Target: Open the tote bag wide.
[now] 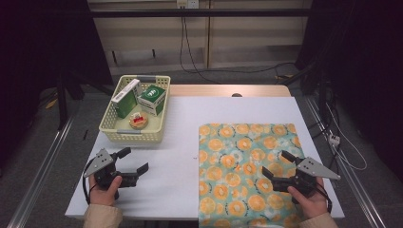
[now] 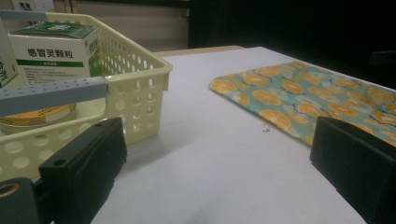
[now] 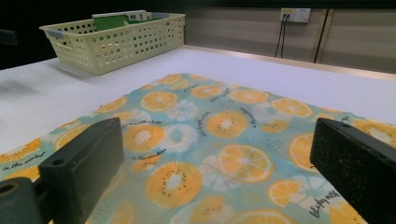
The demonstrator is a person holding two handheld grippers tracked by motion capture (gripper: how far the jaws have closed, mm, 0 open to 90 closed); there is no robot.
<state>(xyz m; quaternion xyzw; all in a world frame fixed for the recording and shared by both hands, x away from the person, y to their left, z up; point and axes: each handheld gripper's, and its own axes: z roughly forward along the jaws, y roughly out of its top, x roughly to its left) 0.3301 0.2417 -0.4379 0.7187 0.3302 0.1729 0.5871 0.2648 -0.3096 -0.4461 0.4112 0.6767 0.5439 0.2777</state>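
A pale yellow perforated basket (image 1: 108, 124) stands at the table's far left and holds two green-and-white medicine boxes (image 1: 153, 99) and a small round tin (image 1: 138, 121). A teal cloth printed with orange slices (image 1: 249, 166) lies flat on the right half of the white table. My left gripper (image 1: 133, 160) rests open near the front left, just in front of the basket (image 2: 140, 88), nothing between its jaws. Over the cloth's right front part (image 3: 205, 135) my right gripper (image 1: 277, 164) is held open, also with nothing in it.
The white table top (image 1: 180, 142) lies bare between basket and cloth. A wooden strip (image 1: 228, 90) runs along its far edge. Cables (image 1: 190, 57) hang and trail on the floor behind, and a power strip (image 1: 334, 139) lies on the floor to the right.
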